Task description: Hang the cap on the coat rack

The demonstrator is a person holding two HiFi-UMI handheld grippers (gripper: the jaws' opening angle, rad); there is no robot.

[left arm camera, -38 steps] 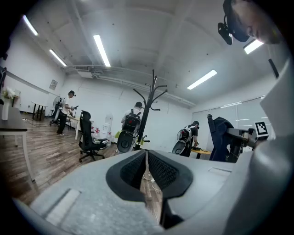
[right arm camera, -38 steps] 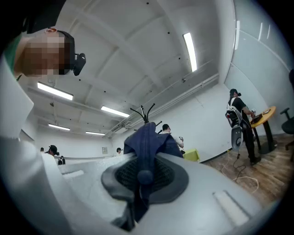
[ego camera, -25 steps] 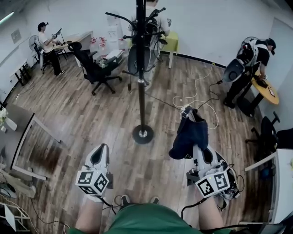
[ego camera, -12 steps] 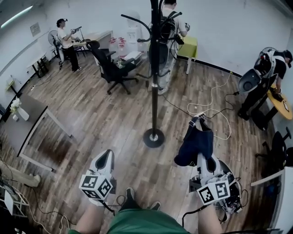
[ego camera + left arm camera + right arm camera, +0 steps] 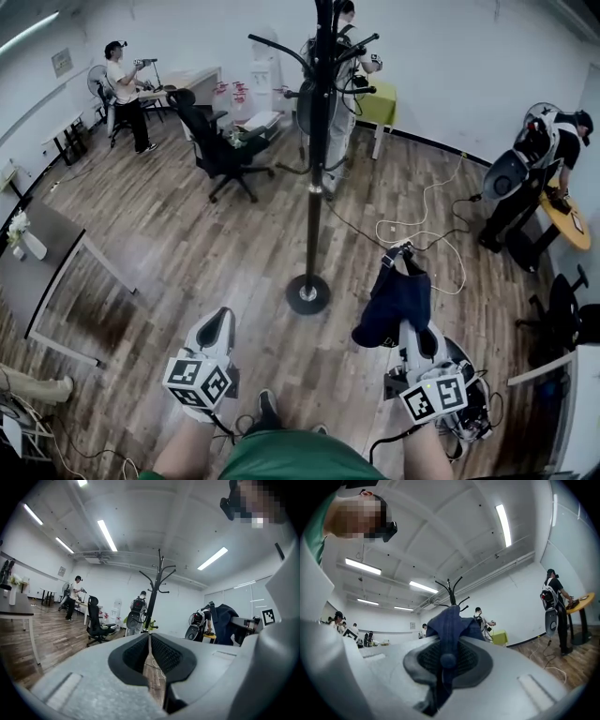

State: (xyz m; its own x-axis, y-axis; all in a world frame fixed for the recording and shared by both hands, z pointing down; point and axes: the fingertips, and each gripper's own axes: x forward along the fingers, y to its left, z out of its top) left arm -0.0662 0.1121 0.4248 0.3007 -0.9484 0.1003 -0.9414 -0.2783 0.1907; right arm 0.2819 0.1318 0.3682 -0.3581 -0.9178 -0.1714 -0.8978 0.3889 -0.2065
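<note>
Right gripper [image 5: 418,336] clamped tight on dark blue cap [image 5: 394,298]; cap held above the wood floor [image 5: 187,244], right of the coat rack [image 5: 315,178] and apart from it. Left gripper [image 5: 214,328] closed, nothing between its jaws, low and left of the coat rack

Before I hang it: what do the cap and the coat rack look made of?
The cap looks like soft dark-blue fabric, perhaps cotton twill: it droops in folds, with stitched panel seams. The coat rack looks like black painted metal, judging by its thin straight pole and slim curved hooks; painted wood can't be excluded.
</note>
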